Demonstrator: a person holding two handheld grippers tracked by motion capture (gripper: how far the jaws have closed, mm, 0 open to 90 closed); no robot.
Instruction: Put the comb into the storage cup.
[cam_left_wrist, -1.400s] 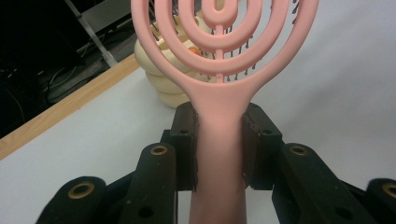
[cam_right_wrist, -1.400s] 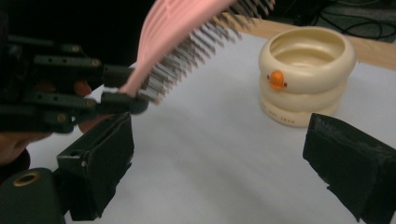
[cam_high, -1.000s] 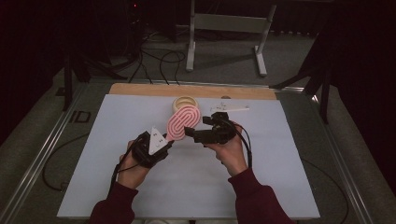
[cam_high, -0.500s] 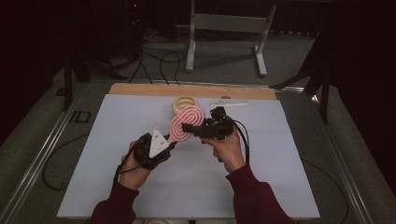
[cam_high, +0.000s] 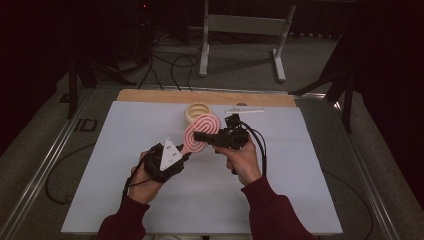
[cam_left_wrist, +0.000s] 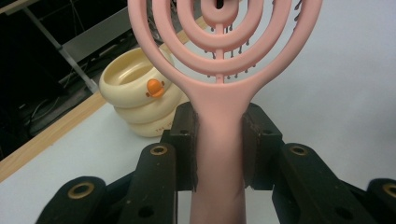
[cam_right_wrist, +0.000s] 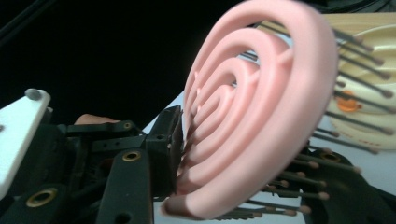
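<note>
- My left gripper (cam_high: 176, 156) is clamped on the handle of the pink hairbrush (cam_high: 201, 133); in the left gripper view both pads press the handle (cam_left_wrist: 218, 154) from either side.
- My right gripper (cam_high: 200, 136) has just been closing, with the brush head between its jaws. In the right gripper view one jaw lies against the smooth ringed back (cam_right_wrist: 252, 116) and the other sits among the bristles (cam_right_wrist: 299, 179).
- In the high view the brush sits a little above the frame's centre, held off the white worktop (cam_high: 125, 200).
- Its long axis runs on a diagonal there, handle at lower left, oval head towards the upper right.
- In the left gripper view the handle rises straight up the middle and the head runs off the top edge.
- A cream ringed holder (cam_high: 198, 112) with an orange mark (cam_left_wrist: 154, 87) stands just beyond the brush head in the high view, near the wooden strip (cam_high: 150, 95) at the worktop's far edge.
- A thin white stick (cam_high: 244, 110) lies to the right of the holder.
- Open white worktop spreads to the left, to the right and towards the bottom of the high view.
</note>
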